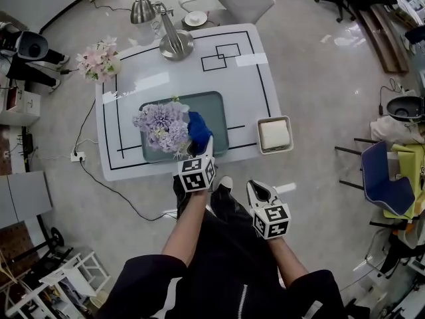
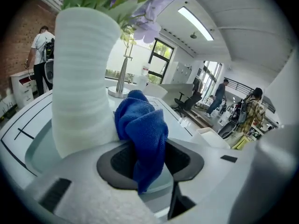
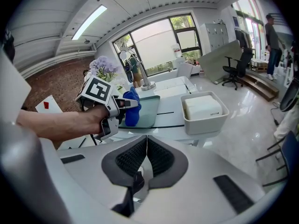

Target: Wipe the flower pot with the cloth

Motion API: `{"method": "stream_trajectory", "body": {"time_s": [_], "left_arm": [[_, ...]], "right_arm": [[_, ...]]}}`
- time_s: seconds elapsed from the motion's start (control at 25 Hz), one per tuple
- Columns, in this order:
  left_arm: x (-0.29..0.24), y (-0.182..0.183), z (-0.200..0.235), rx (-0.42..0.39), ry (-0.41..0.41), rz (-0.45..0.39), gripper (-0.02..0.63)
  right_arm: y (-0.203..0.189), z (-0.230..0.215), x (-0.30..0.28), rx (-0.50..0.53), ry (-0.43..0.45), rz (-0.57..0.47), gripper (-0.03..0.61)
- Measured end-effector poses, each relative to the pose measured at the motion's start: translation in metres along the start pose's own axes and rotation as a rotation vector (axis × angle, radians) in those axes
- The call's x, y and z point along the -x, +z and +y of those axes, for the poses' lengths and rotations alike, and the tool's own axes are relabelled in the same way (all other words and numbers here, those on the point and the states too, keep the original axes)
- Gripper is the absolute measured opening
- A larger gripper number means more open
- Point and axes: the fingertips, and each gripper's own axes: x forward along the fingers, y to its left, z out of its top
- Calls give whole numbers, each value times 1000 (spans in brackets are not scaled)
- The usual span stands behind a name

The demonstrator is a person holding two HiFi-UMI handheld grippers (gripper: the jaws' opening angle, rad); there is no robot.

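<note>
Pinching a bunched blue cloth (image 2: 142, 129) between its jaws, the left tool (image 2: 150, 161) holds the fabric right up against the white ribbed flower pot (image 2: 81, 78). In the left gripper view the cloth meets the pot's lower right side, while the pot fills the left half of the frame. From the head view the pot itself is hidden under its purple flowers (image 1: 163, 126). It stands on a teal tray (image 1: 216, 108) at the middle of the white table (image 1: 246, 78).

The right tool (image 3: 145, 164) has its jaws pressed together with nothing between them. In the head view it sits at lower centre, off the table's near edge, below and to the right of the left one.

At the table's right edge rests a white bin (image 1: 274, 134) with a pale block inside. A pink bouquet (image 1: 98, 60) marks the table's upper-left corner, and a silver lamp (image 1: 174, 42) stands at its top edge.
</note>
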Motion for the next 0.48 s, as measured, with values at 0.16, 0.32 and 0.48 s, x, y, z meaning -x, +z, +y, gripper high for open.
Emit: {"method": "stream_trajectory", "body": {"time_s": [0.16,0.32,0.48], "left_arm": [[0,-8,-5,-9,-28,30,158],[18,-2,-17,-83,-73,24,158],[49,3,-24,-186,-104,5,158]], "right_arm": [[2,-3,0,-11,12,-5,9],[8,1,-2,-10,39,-21,9],[15,15,-6,17,63,-40,9]]}}
